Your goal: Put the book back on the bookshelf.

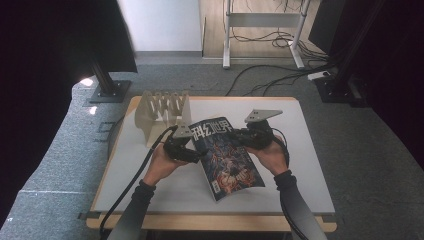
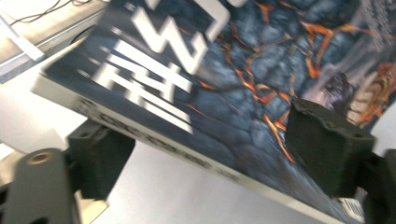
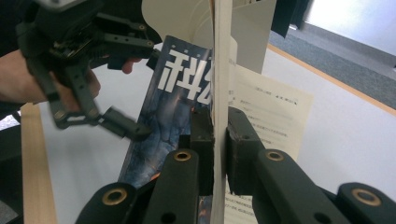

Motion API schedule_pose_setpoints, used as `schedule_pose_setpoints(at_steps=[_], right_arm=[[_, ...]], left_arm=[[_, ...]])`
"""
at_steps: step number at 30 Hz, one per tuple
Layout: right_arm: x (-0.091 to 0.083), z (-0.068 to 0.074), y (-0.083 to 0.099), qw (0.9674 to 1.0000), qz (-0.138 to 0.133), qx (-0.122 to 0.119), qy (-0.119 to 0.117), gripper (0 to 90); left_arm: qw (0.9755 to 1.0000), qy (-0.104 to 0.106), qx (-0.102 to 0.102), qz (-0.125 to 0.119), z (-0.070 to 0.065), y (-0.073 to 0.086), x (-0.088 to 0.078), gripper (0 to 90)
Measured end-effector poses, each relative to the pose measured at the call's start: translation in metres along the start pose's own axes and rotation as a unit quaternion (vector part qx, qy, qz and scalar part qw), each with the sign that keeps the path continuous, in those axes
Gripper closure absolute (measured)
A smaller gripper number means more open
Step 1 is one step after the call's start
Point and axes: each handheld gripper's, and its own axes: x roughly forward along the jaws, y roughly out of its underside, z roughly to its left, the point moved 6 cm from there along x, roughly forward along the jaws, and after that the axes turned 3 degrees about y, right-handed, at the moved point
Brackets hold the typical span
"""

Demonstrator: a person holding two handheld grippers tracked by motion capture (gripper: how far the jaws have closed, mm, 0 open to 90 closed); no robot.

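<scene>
High view: magazine (image 1: 227,155) sits mid-table (image 1: 300,165), just in front of & right of the slotted rack (image 1: 162,112), its far edge lifted off the top, near corner low. Right gripper (image 1: 244,136) clamps the far right part of the cover; left gripper (image 1: 200,156) sits at the spine side, nearer the rack. Forearms come in from the near edge, wrists bent inward toward the mag. Risk, as I judge it: the whole weight hangs on a thin pinch of pages, so the cover could tear or slide out if the right hand tugs. Left gripper view: jaws stand apart w/ the spine edge between them, one pad (image 2: 327,144) over the cover, the other (image 2: 100,156) below, not pressing as far as I can tell. If they close off-centre or the mag tilts more, the spine may slip past & the mag drops flat. Blurred pic, so contact is uncertain. Right gripper view: right gripper (image 3: 219,154) is pressed tight on a few upright pages, pads both sides; the left gripper (image 3: 140,129) is at the mag's far side, w/ the rack behind. Pages could crease there.
</scene>
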Motion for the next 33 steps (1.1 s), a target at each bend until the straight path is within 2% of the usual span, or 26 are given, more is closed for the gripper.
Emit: schedule_pose_setpoints(at_steps=[1, 2, 4, 5, 7, 9, 10, 11, 12, 18, 24, 27, 30, 33], right_arm=[[0.000, 0.000, 0.000, 1.0000, 0.001, -0.001, 0.000, 81.6], [-0.001, 0.001, -0.001, 1.0000, 0.001, -0.003, 0.002, 81.5], [-0.001, 0.000, -0.001, 1.0000, -0.001, -0.003, 0.001, 81.5], [-0.001, 0.000, -0.001, 1.0000, -0.001, -0.003, 0.001, 81.5], [-0.001, 0.000, -0.001, 1.0000, -0.001, -0.003, 0.001, 81.6], [0.000, 0.000, -0.001, 1.0000, 0.000, -0.004, 0.002, 81.6], [0.000, 0.000, -0.001, 1.0000, 0.002, -0.004, 0.002, 81.5], [0.001, 0.000, -0.001, 1.0000, 0.002, -0.005, 0.004, 81.5], [0.001, 0.000, -0.001, 1.0000, 0.004, -0.006, 0.007, 81.5], [-0.002, -0.005, -0.004, 0.9997, 0.005, -0.009, 0.023, 81.4], [-0.007, -0.010, -0.004, 0.9992, 0.001, -0.001, 0.039, 81.3], [-0.011, -0.013, -0.005, 0.9991, -0.005, 0.004, 0.041, 81.3], [-0.014, -0.014, -0.006, 0.9985, -0.010, 0.000, 0.054, 81.4], [-0.017, -0.015, -0.008, 0.9977, -0.021, 0.000, 0.065, 81.4]], left_arm=[[1.0000, -0.007, -0.004, 0.003, 0.002, 0.000, 0.000, 23.7], [0.9998, -0.011, -0.012, 0.010, 0.004, 0.001, -0.001, 30.7], [0.9997, -0.007, -0.015, 0.017, 0.004, 0.001, -0.001, 40.7], [0.9994, 0.001, -0.021, 0.028, 0.004, 0.003, -0.001, 42.5], [0.9991, 0.009, -0.026, 0.033, 0.004, 0.004, -0.001, 44.5], [0.9990, 0.010, -0.029, 0.033, 0.004, 0.003, -0.001, 47.4], [0.9989, 0.017, -0.038, 0.023, 0.004, 0.001, -0.004, 51.1], [0.9989, 0.017, -0.038, 0.023, 0.004, 0.001, -0.004, 54.5], [0.9986, 0.026, -0.042, 0.019, 0.005, -0.001, -0.007, 56.6], [0.9994, 0.016, -0.029, 0.009, 0.002, -0.011, -0.016, 61.5], [0.9995, 0.021, -0.023, -0.009, 0.000, -0.023, -0.028, 68.4], [0.9998, 0.012, -0.003, -0.015, -0.004, -0.030, -0.034, 70.4], [0.9997, 0.003, 0.012, -0.022, -0.008, -0.036, -0.038, 72.9], [0.9985, -0.001, 0.023, -0.049, -0.010, -0.043, -0.047, 77.1]])
